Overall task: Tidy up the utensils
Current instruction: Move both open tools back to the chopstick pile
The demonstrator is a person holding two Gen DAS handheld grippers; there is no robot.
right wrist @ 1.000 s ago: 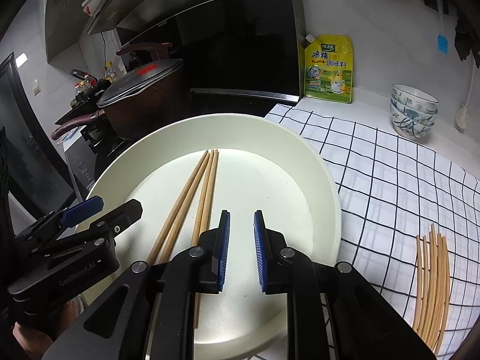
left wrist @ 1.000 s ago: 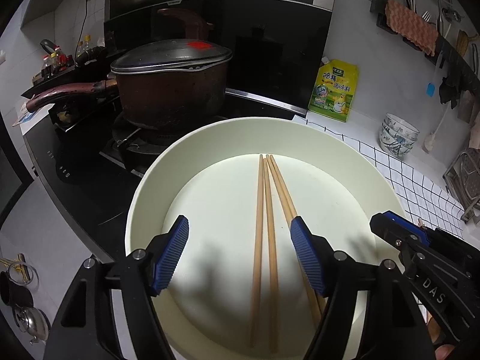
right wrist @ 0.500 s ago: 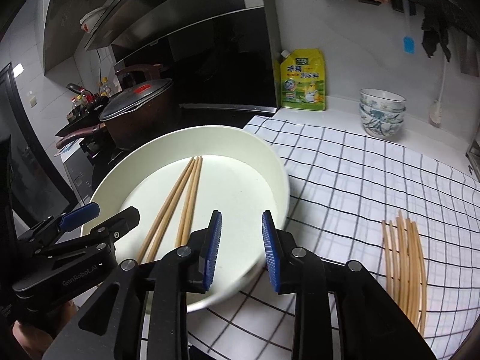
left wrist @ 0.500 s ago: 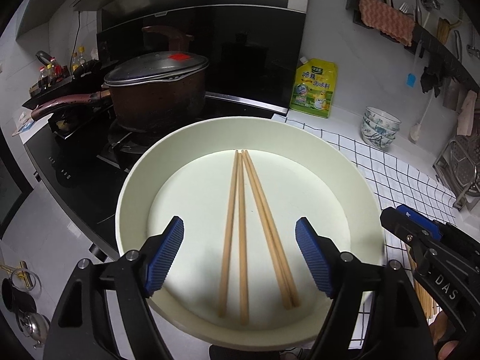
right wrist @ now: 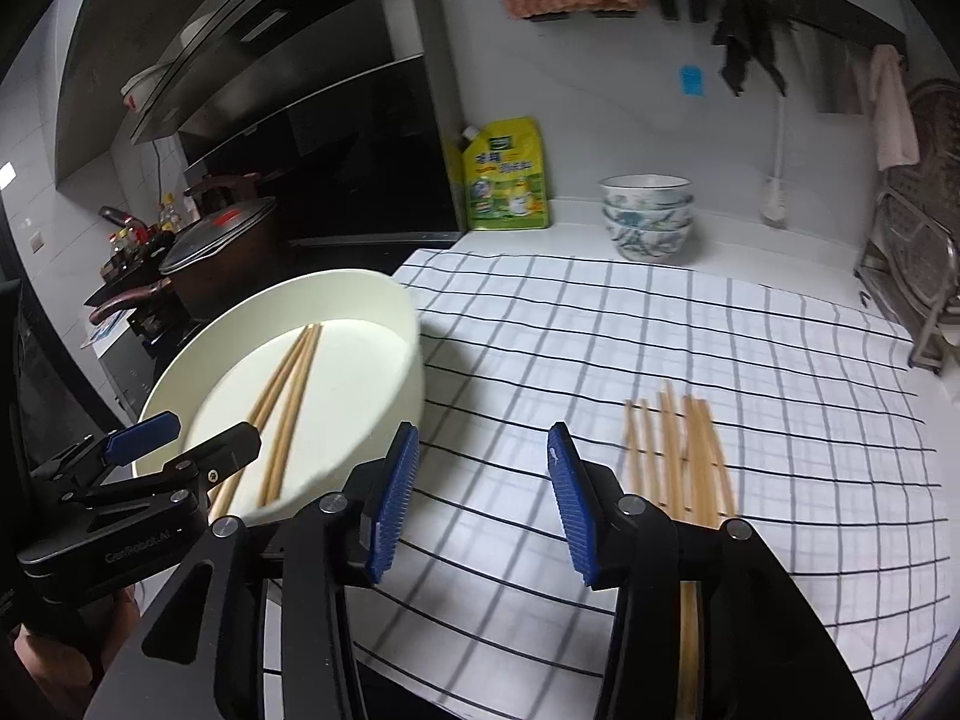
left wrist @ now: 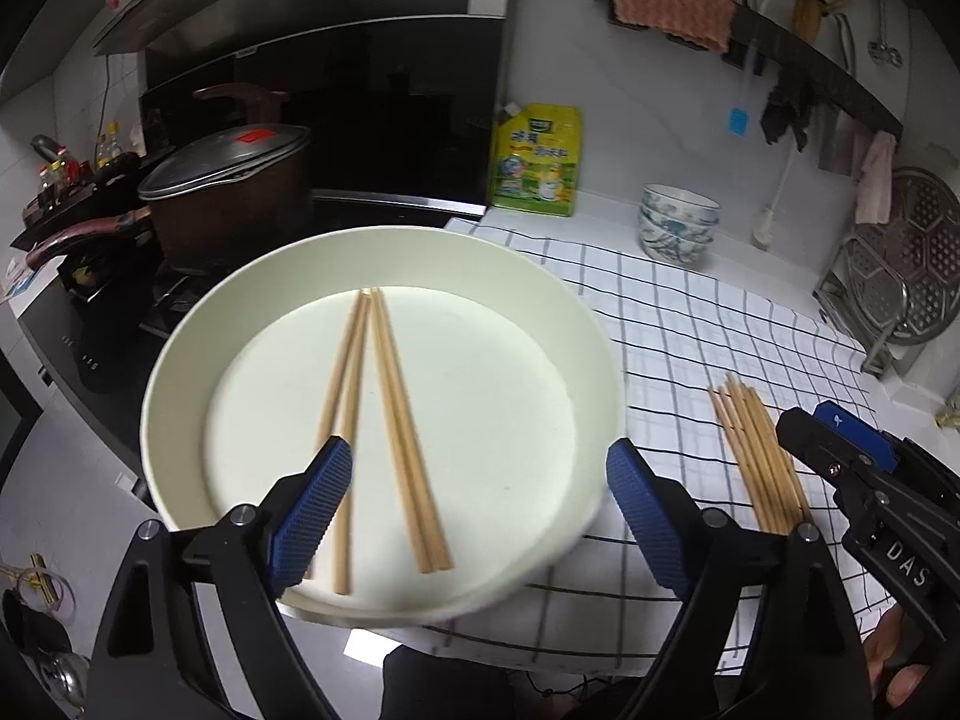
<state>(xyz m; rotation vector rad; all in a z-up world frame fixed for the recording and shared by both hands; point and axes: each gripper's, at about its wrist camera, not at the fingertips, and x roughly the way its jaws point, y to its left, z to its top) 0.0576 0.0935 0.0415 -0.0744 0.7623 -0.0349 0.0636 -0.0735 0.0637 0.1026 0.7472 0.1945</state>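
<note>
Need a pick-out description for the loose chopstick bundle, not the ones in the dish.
Start at the white cloth with black grid lines covering the counter. Right of the big round cream dish lies a fan of bare wooden chopsticks, directly on the cloth. The other chopsticks sit inside the dish; these don't.

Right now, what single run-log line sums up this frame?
left gripper: open, empty | right gripper: jaws just opening, empty | round cream plate: four wooden chopsticks | checked cloth: loose chopstick pile

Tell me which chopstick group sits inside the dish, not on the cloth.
The four chopsticks in the white round dish. The other bundle lies loose on the checked cloth, right of the dish.
</note>
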